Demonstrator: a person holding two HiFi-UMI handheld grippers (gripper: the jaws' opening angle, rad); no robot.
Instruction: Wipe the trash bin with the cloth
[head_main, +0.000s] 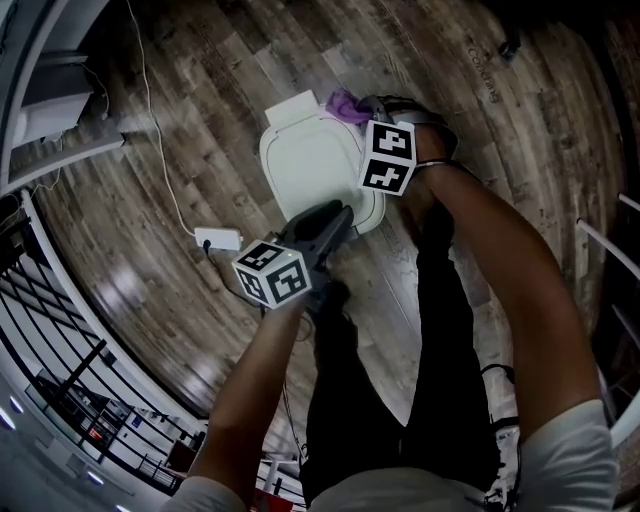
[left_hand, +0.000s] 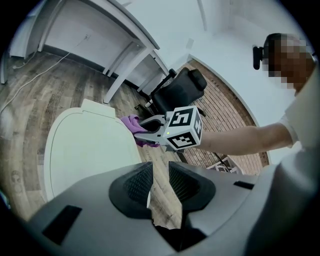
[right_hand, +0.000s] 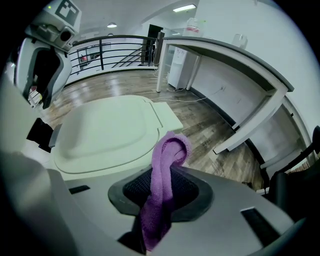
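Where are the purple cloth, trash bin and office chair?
purple cloth (right_hand: 161, 195): right gripper view, strip between the jaws.
trash bin (head_main: 312, 165): head view, middle of lid.
office chair (left_hand: 186, 86): left gripper view, backrest.

Looks like an open-plan loft office: black office chair (left_hand: 182, 90) beyond left claw (left_hand: 160, 181), white desk (right_hand: 240, 60) right of right claw (right_hand: 162, 196), black railing (right_hand: 107, 52) far ahead-left, plank floor (head_main: 200, 140).

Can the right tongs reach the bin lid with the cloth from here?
Probably yes. The right tongs hold the cloth at the far rim of the trash bin, with nothing between; the left tongs are open at its near edge.
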